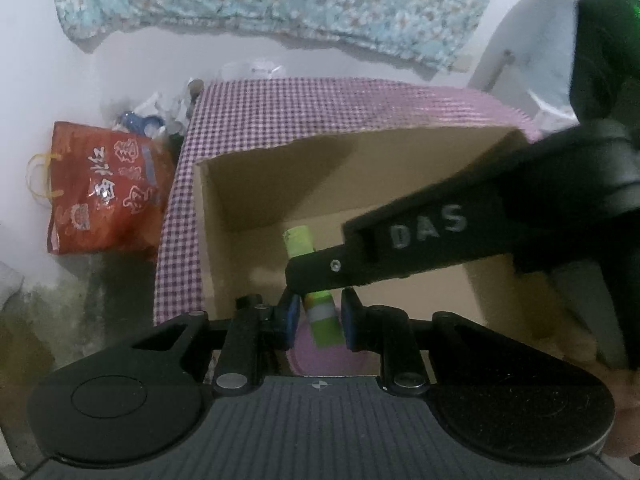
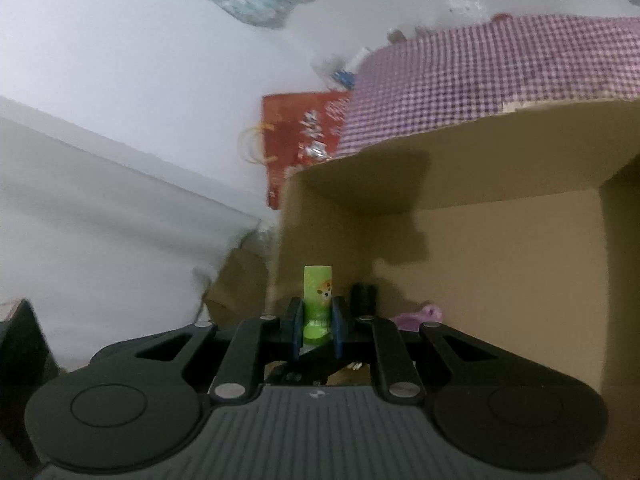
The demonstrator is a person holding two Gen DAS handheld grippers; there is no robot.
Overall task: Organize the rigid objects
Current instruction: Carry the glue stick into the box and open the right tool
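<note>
One gingham-covered table [image 1: 320, 108], white walls [image 2: 120, 60]

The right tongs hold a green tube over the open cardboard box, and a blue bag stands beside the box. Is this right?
Not quite: the bag is red, not blue, as the left wrist view shows. The rest holds: the right tongs hold a green tube over the open cardboard box.

Tube [image 2: 317, 303] over open box [image 1: 280, 184]; bag [image 1: 104, 188] left of box.
</note>
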